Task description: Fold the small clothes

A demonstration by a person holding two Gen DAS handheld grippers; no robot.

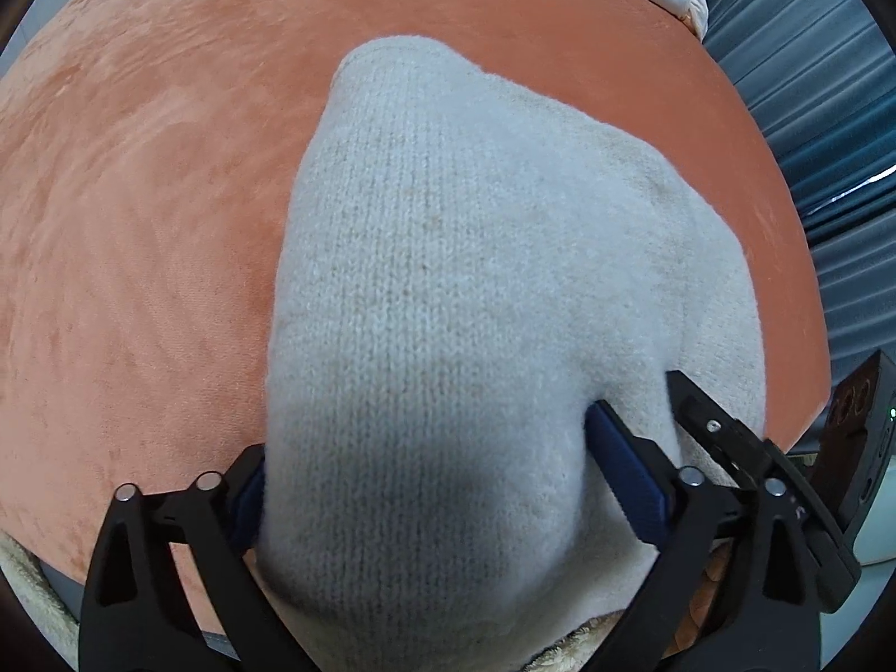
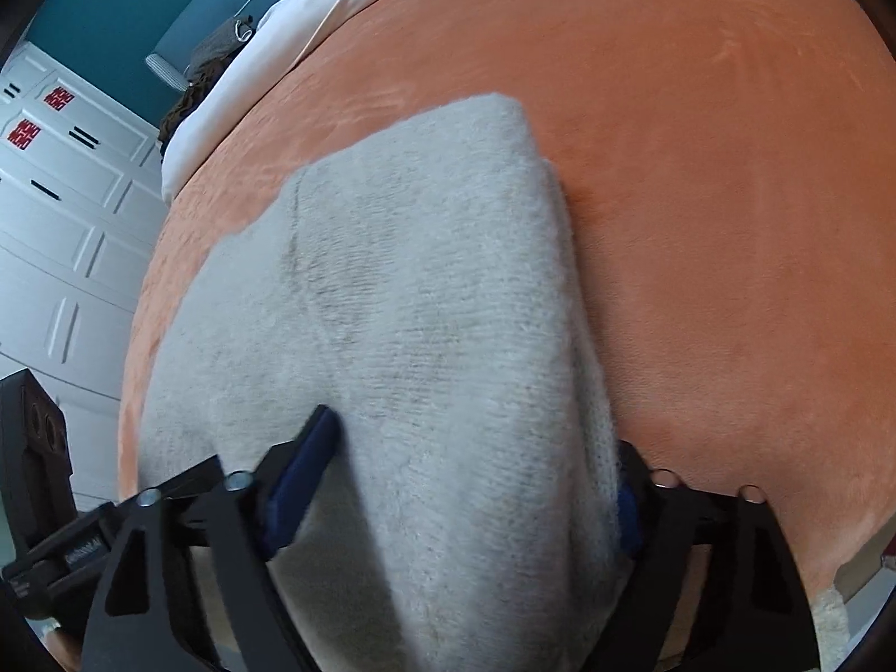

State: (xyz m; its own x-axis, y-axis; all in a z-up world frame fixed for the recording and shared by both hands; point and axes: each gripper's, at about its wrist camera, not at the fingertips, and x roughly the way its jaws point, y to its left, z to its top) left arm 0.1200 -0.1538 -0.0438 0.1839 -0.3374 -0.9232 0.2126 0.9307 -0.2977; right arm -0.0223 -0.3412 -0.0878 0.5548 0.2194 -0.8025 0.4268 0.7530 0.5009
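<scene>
Spreading wide below: orange blanket (image 1: 140, 213). Lying on it toward the near edge, cream knit garment (image 1: 437, 280) — thick, fuzzy. Bunched between left gripper (image 1: 431, 481) and right gripper (image 2: 476, 476), both clamped on it. Likely to slip or fold crooked — uneven pull.

You are looking at one cream knitted garment (image 1: 459, 291) lying on one orange plush cover (image 1: 140, 224). You are working with two grippers: the left gripper (image 1: 425, 465) and the right gripper (image 2: 476, 481), each showing two blue-padded fingers (image 1: 627, 476). In the right wrist view you are seeing two red labels (image 2: 59, 96) on the one white cabinet (image 2: 67, 235).
</scene>
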